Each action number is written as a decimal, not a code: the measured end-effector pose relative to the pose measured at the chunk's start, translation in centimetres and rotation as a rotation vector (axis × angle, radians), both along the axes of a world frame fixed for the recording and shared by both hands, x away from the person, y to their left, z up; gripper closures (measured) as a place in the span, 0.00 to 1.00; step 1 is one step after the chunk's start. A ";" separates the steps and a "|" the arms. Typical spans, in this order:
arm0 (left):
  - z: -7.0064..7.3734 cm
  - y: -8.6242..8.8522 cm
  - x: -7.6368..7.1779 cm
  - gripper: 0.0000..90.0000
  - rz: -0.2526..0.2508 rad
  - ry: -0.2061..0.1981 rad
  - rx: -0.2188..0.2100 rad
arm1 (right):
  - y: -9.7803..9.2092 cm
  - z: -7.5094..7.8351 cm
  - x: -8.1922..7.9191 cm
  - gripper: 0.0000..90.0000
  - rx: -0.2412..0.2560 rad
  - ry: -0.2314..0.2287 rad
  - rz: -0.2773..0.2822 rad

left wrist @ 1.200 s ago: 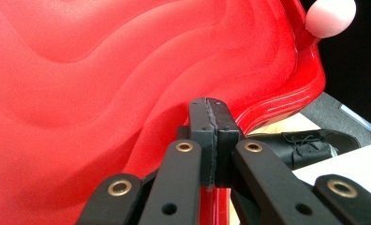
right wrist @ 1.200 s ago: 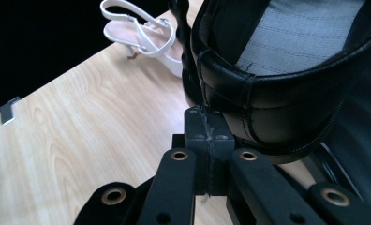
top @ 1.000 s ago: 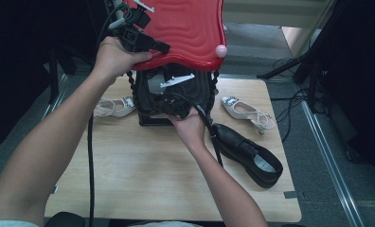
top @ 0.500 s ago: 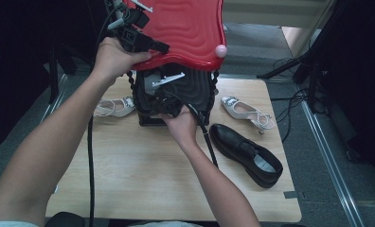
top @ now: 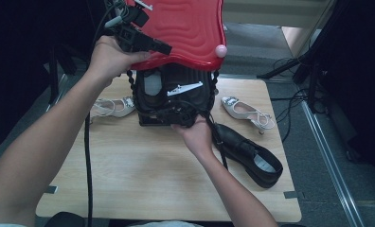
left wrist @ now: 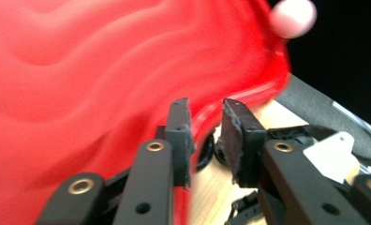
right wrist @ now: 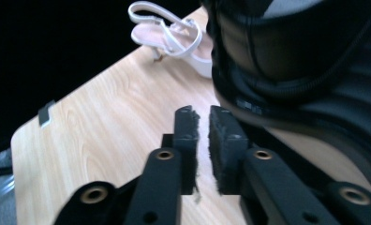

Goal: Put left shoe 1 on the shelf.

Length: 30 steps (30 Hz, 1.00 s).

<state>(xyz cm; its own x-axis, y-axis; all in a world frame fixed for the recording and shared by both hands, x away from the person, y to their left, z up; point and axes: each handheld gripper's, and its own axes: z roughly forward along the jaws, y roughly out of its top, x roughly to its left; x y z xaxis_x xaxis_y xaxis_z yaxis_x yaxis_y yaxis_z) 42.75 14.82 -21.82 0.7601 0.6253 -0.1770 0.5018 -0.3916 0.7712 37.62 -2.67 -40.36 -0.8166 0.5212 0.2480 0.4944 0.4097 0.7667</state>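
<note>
left hand-held gripper (left wrist: 206, 136) raised, clamped | right hand-held gripper (right wrist: 203, 140) low, seemingly closed

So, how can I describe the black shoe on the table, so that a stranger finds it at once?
Start from the wooden table and the open black case with its red lid at the far edge. To the right of the case, nearer the person, lies the black shoe. It is dark, while both neighbouring white sandals, right and left, are pale and strappy.
</note>
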 end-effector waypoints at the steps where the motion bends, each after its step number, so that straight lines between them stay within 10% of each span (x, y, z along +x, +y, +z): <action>1: 0.0 0.0 0.0 0.78 0.000 0.000 0.000 | -0.4 0.0 -0.2 0.86 0.002 0.004 0.010; 15: -2.2 1.5 -3.7 0.58 -0.051 0.026 0.014 | -5.7 -0.3 -3.3 0.68 0.018 0.019 0.039; 30: -8.2 3.3 -6.3 0.54 -0.066 0.062 -0.014 | -11.3 -1.5 -5.7 0.65 -0.006 0.067 0.011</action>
<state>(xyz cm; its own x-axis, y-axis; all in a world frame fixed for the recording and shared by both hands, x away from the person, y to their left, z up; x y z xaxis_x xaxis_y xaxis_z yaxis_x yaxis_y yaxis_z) 36.41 18.08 -30.02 0.7866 0.5717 -0.2331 0.5223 -0.4148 0.7451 31.93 -13.97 -41.87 -0.8038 0.5140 0.2994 0.5402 0.4202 0.7291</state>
